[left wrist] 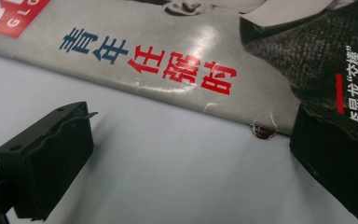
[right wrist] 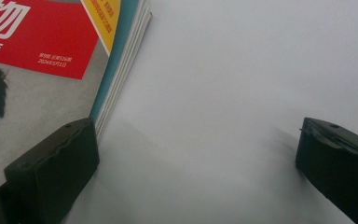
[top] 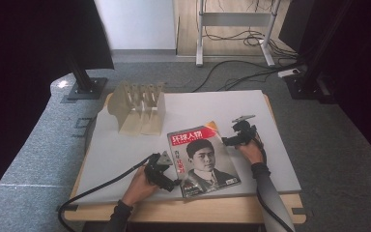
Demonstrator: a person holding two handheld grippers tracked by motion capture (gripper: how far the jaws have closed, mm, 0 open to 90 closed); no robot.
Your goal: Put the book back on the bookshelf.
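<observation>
A magazine (top: 200, 162) with a red title band and a portrait cover lies flat on the white table top (top: 125, 150). My left gripper (top: 175, 182) is at the magazine's near-left edge. In the left gripper view the left gripper (left wrist: 191, 154) is open, the magazine's spine (left wrist: 177, 46) runs across ahead, and one jaw overlaps the cover's corner. My right gripper (top: 225, 141) is at the magazine's right edge near the top corner. In the right gripper view the right gripper (right wrist: 196, 163) is open, one jaw at the page edges of the magazine (right wrist: 42, 70), the other over bare table.
A pale wooden slotted rack (top: 137, 106) stands at the table's back left. The table's wooden front edge (top: 188, 210) runs below the hands. A white desk frame (top: 234, 29) and cables lie on the floor beyond.
</observation>
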